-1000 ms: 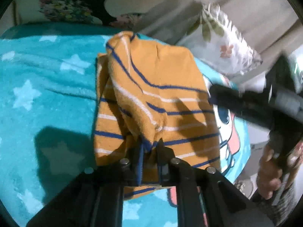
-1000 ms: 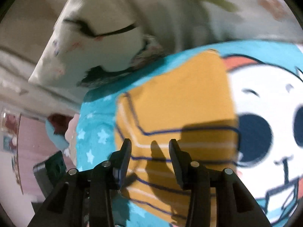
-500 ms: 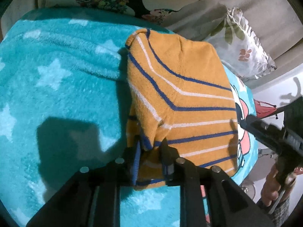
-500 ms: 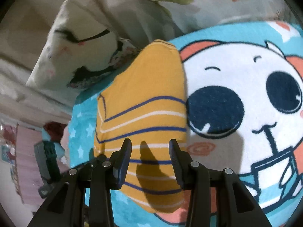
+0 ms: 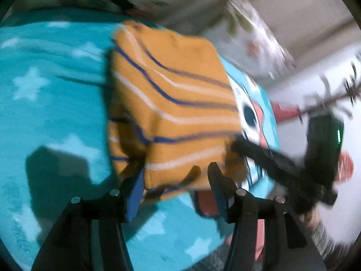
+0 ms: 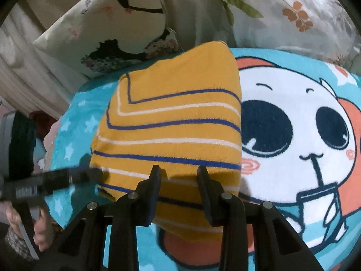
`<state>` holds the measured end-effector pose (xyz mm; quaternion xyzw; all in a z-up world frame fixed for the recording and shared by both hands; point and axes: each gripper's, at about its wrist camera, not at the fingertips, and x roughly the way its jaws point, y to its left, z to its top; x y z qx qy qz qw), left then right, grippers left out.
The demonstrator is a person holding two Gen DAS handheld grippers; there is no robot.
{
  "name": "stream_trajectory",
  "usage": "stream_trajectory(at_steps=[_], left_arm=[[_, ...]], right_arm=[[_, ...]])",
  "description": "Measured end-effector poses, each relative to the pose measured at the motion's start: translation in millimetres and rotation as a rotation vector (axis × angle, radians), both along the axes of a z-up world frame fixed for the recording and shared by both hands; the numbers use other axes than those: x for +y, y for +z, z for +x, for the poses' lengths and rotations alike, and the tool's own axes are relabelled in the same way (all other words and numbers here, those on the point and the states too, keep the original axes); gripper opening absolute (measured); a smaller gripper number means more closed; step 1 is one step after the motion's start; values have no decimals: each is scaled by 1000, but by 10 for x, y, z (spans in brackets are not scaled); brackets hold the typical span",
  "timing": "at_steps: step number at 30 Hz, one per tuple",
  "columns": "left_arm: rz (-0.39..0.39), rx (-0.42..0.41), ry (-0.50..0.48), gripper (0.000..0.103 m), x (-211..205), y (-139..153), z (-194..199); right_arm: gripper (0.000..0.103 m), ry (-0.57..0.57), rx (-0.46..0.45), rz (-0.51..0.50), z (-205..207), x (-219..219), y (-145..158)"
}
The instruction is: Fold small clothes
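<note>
One folded orange striped garment (image 6: 171,131) lying on teal cartoon blanket (image 6: 293,72); left gripper (image 5: 176,176) spread, garment's near edge between its fingers; right gripper (image 6: 179,178) spread above garment.

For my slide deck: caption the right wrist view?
Open right tool over a folded orange striped garment on a cartoon blanket.
</note>
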<state>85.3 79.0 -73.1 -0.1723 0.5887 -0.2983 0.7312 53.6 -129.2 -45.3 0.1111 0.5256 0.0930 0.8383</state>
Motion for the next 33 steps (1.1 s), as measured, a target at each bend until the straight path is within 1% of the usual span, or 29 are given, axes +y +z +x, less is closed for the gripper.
stream_trajectory(at_steps=[1, 2, 5, 7, 8, 11, 13, 15, 16, 17, 18, 20, 22, 24, 26, 27, 29, 30, 31, 33], left_arm=[[-8, 0, -49, 46, -82, 16, -39], [-22, -3, -78, 38, -120, 40, -76], [-70, 2, -133, 36, -137, 131, -139], [-121, 31, -170, 36, -98, 163, -190], [-112, 26, -171, 36, -65, 175, -219], [-47, 10, -136, 36, 106, 188, -275], [-15, 9, -92, 37, 247, 185, -285], [35, 0, -37, 44, 413, 194, -294], [86, -12, 6, 50, 494, 211, -293], [131, -28, 46, 53, 562, 230, -299], [163, -42, 79, 54, 625, 250, -305], [237, -74, 161, 60, 753, 300, -317], [331, -123, 231, 61, 816, 376, -321], [387, -161, 266, 61, 870, 432, -328], [415, -179, 303, 63, 942, 489, -344], [423, -190, 314, 63, 967, 518, -356], [456, -216, 343, 68, 1000, 573, -384], [478, -227, 359, 71, 1021, 593, -396], [504, -239, 377, 72, 1013, 610, -401], [530, -245, 392, 72, 1061, 614, -419]], right_arm=[[36, -5, 6, 0, 4, -14, -5], [37, -12, 14, 4, 24, -29, -20], [38, -42, 40, 22, 62, -96, -78], [38, -61, 52, 49, 75, -146, -101], [38, -70, 56, 65, 79, -165, -102], [38, -77, 63, 79, 93, -178, -62], [38, -85, 39, 74, 66, -157, 34], [38, -75, -8, 63, 39, -89, 170], [38, -55, -37, 62, 23, -34, 247], [38, -32, -61, 61, 12, 38, 311], [38, 6, -79, 56, 8, 150, 369], [38, 69, -80, 47, 25, 319, 379], [38, 124, -67, 16, 81, 532, 314], [36, 169, -51, 10, 175, 727, 214], [35, 201, -13, 24, 290, 895, 66], [35, 223, 30, 44, 368, 993, -67], [35, 241, 104, 65, 445, 1085, -278], [36, 239, 128, 72, 460, 1107, -359], [37, 238, 125, 72, 454, 1119, -357], [37, 255, 117, 74, 429, 1122, -264]])
